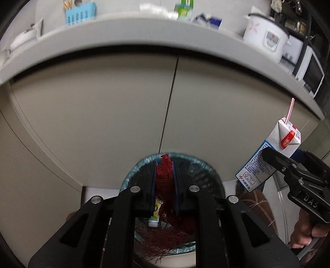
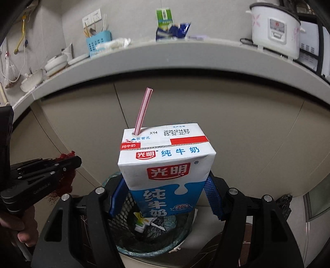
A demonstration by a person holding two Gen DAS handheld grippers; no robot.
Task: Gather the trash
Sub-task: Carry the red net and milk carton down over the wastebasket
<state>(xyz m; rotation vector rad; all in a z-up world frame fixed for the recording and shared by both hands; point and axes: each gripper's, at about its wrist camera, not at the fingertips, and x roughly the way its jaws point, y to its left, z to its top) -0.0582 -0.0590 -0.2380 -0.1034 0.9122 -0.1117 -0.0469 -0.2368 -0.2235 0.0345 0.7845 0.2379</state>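
Above the bin (image 2: 156,245), upright milk carton (image 2: 165,171) pinched in right gripper (image 2: 165,203), left gripper (image 1: 164,185) fingers on red netting (image 1: 164,175).

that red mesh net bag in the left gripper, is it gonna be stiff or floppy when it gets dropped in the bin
Probably floppy: the red mesh net bag sags and bunches below the left hand-held gripper, with frayed strands trailing. Likely very light, since it is open netting with nothing visible inside. It may snag on the trash bin rim or cling to the pads rather than drop cleanly.

Grey countertop (image 2: 185,51) with rice cooker (image 2: 275,27), blue utensil basket (image 2: 99,42), green carton (image 2: 164,17), stacked dishes (image 2: 55,62).
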